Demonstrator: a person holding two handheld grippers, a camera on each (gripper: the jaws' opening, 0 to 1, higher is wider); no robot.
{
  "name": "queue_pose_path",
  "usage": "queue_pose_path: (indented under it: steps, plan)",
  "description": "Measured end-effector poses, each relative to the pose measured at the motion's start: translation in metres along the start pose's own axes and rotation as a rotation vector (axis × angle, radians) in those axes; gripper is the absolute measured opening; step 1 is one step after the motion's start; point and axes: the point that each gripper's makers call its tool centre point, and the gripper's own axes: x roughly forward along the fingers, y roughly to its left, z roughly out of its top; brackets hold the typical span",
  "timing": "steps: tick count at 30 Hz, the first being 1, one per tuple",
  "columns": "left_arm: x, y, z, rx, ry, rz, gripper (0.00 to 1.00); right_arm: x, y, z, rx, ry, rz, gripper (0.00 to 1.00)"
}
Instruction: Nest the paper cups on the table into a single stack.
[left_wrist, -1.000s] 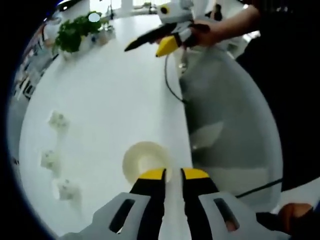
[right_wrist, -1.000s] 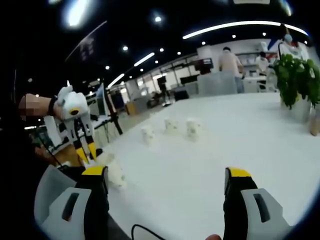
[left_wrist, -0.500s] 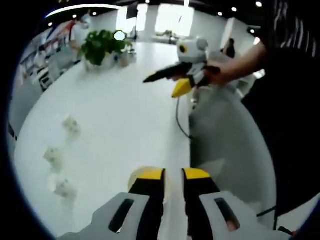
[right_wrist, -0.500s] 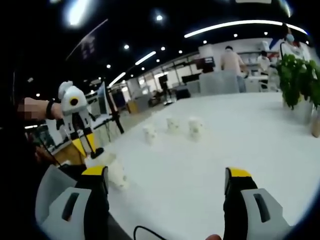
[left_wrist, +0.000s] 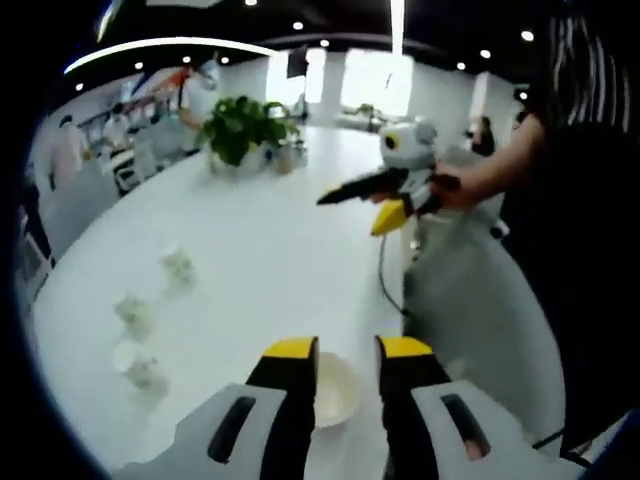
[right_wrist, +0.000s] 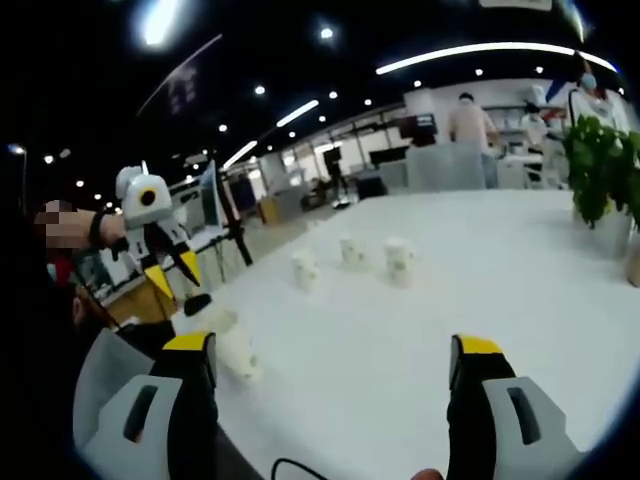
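Left gripper (left_wrist: 345, 352) pinching rim of white paper cup (left_wrist: 333, 400), cup mouth toward camera, near table (left_wrist: 270, 260) edge. Right gripper (right_wrist: 330, 350) jaws spread wide, nothing between, above table. Farther out: three upright cups (right_wrist: 352, 262) clustered mid-table, well apart from held cup. Potted plant (left_wrist: 243, 130) at far end.

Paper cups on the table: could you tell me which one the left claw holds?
The cup by the table's near edge, pinched by the left claw; the three others stand apart, untouched.
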Motion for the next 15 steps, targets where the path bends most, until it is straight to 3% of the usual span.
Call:
queue_pose_path:
  steps: [2,5,10,15]
  plan:
    - [-0.002,0.007,0.009,-0.074,-0.058,0.038,0.33,0.001,0.0,0.0,-0.002,0.001,0.002,0.95]
    - [-0.007,0.017,0.02,-0.099,-0.141,0.081,0.36,0.002,0.002,0.0,-0.001,0.007,0.003,0.95]
    - [-0.011,0.022,0.024,-0.1,-0.184,0.11,0.4,0.006,0.005,0.003,-0.016,0.016,0.014,0.95]
    - [-0.02,0.027,0.033,-0.136,-0.275,0.161,0.47,0.009,0.004,0.006,-0.017,0.011,0.013,0.95]
